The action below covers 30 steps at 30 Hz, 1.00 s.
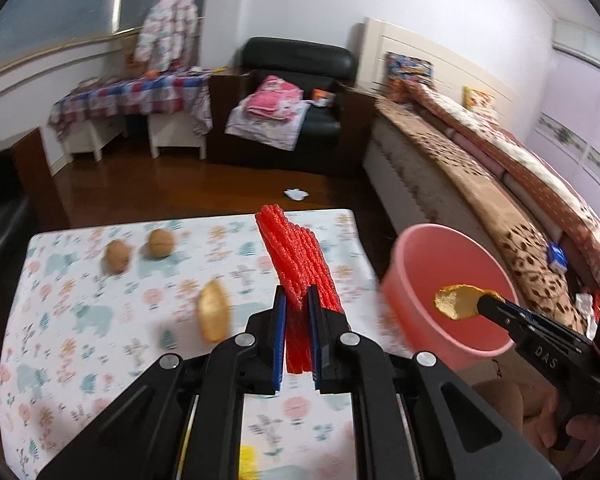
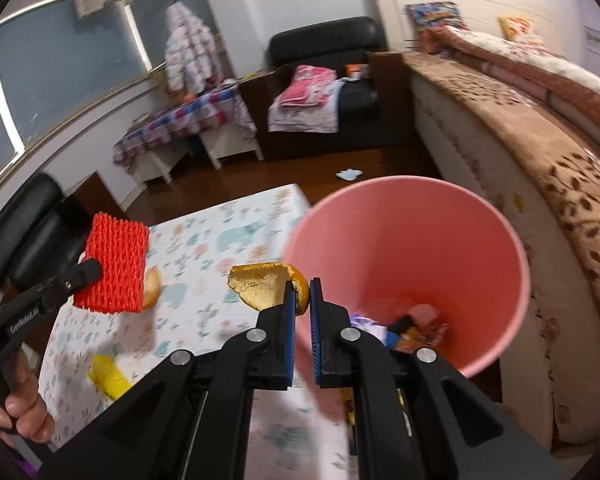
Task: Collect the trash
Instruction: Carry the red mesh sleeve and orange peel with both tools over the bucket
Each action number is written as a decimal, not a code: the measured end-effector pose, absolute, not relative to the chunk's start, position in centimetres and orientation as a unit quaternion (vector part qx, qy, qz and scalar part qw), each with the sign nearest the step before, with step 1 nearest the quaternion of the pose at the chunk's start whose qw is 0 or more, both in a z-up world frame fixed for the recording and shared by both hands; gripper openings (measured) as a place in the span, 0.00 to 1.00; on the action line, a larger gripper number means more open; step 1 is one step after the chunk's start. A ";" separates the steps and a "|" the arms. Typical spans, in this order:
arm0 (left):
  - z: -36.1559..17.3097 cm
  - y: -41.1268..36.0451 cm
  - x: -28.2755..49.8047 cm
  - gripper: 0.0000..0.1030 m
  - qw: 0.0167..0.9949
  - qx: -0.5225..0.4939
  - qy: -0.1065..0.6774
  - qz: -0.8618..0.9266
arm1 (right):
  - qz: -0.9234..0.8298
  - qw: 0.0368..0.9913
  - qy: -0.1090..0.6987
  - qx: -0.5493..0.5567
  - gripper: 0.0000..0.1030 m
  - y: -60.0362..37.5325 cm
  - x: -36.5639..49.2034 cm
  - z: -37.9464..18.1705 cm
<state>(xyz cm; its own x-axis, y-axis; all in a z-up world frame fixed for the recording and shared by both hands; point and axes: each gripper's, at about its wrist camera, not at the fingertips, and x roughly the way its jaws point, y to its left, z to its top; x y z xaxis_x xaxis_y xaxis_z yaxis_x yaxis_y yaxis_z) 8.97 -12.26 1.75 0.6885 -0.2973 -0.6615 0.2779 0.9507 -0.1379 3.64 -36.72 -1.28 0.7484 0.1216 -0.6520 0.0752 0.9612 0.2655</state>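
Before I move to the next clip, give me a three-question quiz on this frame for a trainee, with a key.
1. True or false: the left gripper is shut on the red foam net.
2. What does the right gripper hold? A) a walnut B) an orange peel C) a wrapper
3. Fill in: the two walnuts lie on the ____.

Key:
1. True; it is lifted off the table.
2. B; in the left wrist view it hangs over the mouth of the pink bin, which already holds some wrappers.
3. Table, on its patterned cloth, with another peel nearby.
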 end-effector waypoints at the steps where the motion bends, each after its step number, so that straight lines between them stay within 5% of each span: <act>1: 1.8 -13.2 8.9 0.09 0.918 -0.008 0.362 -0.164 | 0.008 0.924 0.354 0.143 0.07 -37.3 3.6 -1.3; 30: 1.4 -27.6 7.9 0.09 0.893 0.095 0.354 -0.260 | -0.072 0.916 0.347 0.185 0.07 -45.4 1.4 -3.1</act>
<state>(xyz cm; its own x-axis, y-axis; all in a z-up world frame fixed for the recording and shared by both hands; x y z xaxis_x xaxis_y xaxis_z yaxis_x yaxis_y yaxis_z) 7.88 -27.59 1.42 0.6144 -0.3966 -0.6821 0.5311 0.8472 -0.0142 1.42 -45.37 -3.12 0.7483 -0.0029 -0.6634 0.2603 0.9211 0.2896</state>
